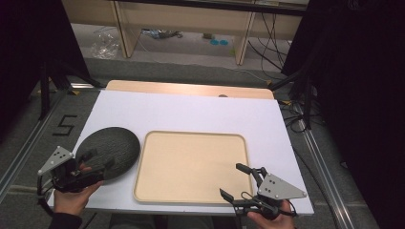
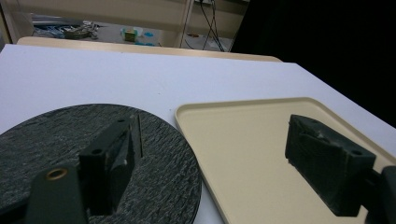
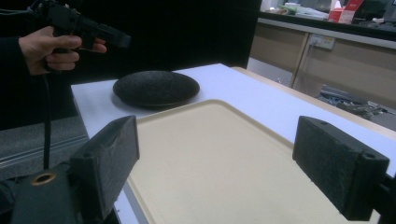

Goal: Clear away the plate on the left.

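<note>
A round dark textured plate (image 1: 112,148) lies on the white table (image 1: 191,112), just left of an empty beige tray (image 1: 191,164). My left gripper (image 1: 99,160) hovers open over the plate's near edge, with nothing between its jaws. In the left gripper view the plate (image 2: 56,135) lies under the left jaw and the tray (image 2: 252,135) under the right, with the left gripper (image 2: 215,158) spread wide. My right gripper (image 1: 231,180) stands open at the tray's near right corner. In the right gripper view the right gripper (image 3: 224,158) spans the tray (image 3: 210,140), with the plate (image 3: 156,87) beyond.
A wooden board (image 1: 191,89) edges the table's far side. Metal rails (image 1: 320,157) run along both sides of the table, and cables (image 1: 291,114) lie on the floor at right. A taped number 5 (image 1: 64,125) marks the floor at left. A hand (image 3: 46,49) holds the other gripper at far left.
</note>
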The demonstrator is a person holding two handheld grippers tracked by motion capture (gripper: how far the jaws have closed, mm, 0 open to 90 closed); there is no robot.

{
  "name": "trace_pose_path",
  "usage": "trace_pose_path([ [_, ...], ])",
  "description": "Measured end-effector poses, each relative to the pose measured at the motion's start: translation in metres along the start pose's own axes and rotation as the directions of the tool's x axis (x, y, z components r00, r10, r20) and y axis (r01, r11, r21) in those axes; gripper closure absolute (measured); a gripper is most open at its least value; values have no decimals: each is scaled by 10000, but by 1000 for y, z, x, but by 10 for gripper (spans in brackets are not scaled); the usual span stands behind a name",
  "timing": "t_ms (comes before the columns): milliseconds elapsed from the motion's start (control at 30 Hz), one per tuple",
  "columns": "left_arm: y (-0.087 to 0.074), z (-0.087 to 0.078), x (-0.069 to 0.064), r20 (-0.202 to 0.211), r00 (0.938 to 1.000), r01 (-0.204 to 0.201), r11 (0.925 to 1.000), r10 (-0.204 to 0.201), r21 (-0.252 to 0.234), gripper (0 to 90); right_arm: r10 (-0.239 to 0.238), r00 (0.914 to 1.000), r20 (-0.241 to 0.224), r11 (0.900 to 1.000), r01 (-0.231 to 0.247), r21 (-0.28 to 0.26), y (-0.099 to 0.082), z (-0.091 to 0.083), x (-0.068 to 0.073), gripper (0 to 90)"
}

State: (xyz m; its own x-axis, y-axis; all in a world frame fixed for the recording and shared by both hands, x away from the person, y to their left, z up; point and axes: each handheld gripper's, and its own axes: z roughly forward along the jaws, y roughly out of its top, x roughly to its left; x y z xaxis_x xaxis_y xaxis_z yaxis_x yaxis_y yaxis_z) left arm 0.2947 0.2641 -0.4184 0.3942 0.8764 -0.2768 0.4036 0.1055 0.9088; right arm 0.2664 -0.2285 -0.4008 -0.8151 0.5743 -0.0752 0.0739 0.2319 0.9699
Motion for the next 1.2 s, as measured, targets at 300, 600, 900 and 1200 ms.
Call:
trace_pose_path([
  [300,0,0,9,-94,9976,683,9976,-683,-90,192,-30,10000,15,10000,30,51,-1,0,0,157],
  [600,0,-1,22,-438,9922,1165,9932,-1167,-70,194,-23,10000,28,10000,23,-2,0,1,1,157],
  [900,-2,3,38,-999,9830,1562,9876,-1537,173,196,0,10000,-11,10000,0,-32,0,1,1,157],
  [1200,-5,0,67,-1218,9440,3108,9504,-3067,156,200,-61,10000,-10,10000,61,30,0,1,1,157],
])
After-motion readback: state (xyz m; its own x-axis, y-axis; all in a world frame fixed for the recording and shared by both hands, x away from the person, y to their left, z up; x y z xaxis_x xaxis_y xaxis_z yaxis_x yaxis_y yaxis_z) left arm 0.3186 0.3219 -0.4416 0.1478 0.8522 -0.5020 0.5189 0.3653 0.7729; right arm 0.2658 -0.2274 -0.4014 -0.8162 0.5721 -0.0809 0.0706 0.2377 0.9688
